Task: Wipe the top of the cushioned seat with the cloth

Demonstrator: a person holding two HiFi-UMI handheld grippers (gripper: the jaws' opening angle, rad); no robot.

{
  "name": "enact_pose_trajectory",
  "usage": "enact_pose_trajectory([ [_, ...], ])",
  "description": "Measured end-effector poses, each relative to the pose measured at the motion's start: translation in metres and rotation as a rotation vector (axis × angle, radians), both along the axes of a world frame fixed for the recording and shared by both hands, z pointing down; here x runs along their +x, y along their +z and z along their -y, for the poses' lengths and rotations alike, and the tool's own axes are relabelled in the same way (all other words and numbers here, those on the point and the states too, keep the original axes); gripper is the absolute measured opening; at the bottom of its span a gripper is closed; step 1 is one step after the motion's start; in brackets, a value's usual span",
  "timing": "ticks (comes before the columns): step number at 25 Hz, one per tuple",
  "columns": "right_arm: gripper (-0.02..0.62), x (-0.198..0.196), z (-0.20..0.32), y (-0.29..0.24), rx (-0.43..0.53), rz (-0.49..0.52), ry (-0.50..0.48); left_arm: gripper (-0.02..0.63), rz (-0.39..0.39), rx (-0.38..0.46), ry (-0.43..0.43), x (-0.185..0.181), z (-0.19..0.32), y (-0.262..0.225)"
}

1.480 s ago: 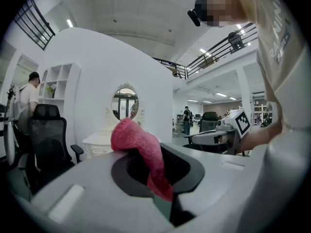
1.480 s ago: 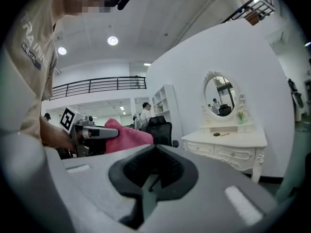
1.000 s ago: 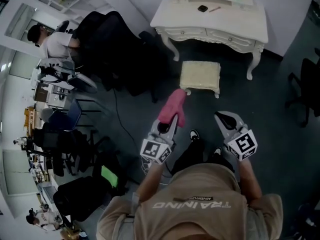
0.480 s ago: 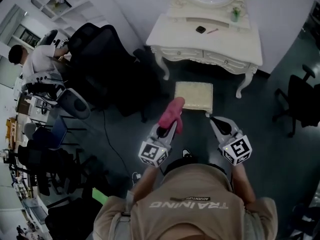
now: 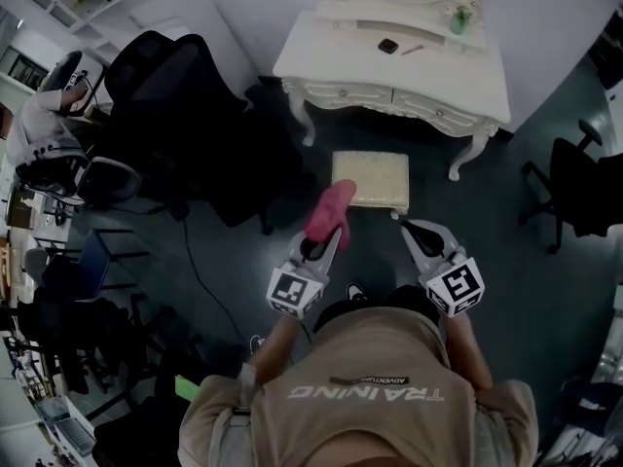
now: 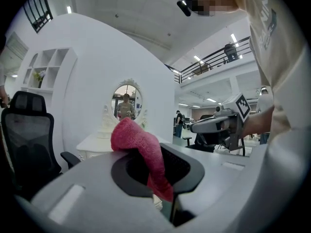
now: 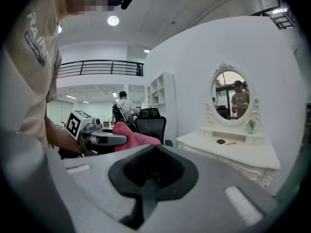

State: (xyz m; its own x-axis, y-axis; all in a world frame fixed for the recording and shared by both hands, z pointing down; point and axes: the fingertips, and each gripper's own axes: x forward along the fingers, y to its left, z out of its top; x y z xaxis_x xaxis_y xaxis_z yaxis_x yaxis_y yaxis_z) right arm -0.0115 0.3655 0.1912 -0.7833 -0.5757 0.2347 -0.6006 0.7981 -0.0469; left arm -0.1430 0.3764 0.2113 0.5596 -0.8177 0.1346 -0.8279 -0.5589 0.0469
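Observation:
A cream cushioned seat (image 5: 371, 179) stands on the dark floor in front of a white dressing table (image 5: 389, 61). My left gripper (image 5: 329, 233) is shut on a pink cloth (image 5: 332, 210), which hangs over the seat's near left corner. In the left gripper view the cloth (image 6: 138, 149) bunches up out of the jaws and droops between them. My right gripper (image 5: 405, 225) is shut and holds nothing, just short of the seat's near right corner. In the right gripper view the left gripper (image 7: 99, 139) and the cloth (image 7: 133, 135) show to the left.
The dressing table carries an oval mirror (image 7: 234, 98) and small items. Black office chairs (image 5: 185, 105) stand left of the seat, and another chair (image 5: 574, 188) is at the right. A person (image 5: 44, 115) sits at desks on the far left. My feet are just below the grippers.
Both grippers and the cloth have come closer to the seat; the cloth now overlaps its near left corner. The jaws have not changed.

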Motion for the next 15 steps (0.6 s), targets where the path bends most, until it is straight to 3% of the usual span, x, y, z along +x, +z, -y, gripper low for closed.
enact_pose_trajectory([
  [5, 0.004, -0.011, 0.017, 0.006, -0.004, -0.056, -0.011, 0.038, -0.032, -0.027, -0.019, -0.013, 0.021, 0.013],
  [11, 0.005, -0.001, 0.061, 0.022, -0.014, -0.071, -0.036, 0.038, -0.078, -0.06, -0.051, -0.004, 0.071, 0.013],
  [15, 0.005, 0.003, 0.097, 0.034, -0.032, -0.065, -0.102, 0.038, 0.012, -0.042, -0.076, 0.009, 0.106, 0.003],
])
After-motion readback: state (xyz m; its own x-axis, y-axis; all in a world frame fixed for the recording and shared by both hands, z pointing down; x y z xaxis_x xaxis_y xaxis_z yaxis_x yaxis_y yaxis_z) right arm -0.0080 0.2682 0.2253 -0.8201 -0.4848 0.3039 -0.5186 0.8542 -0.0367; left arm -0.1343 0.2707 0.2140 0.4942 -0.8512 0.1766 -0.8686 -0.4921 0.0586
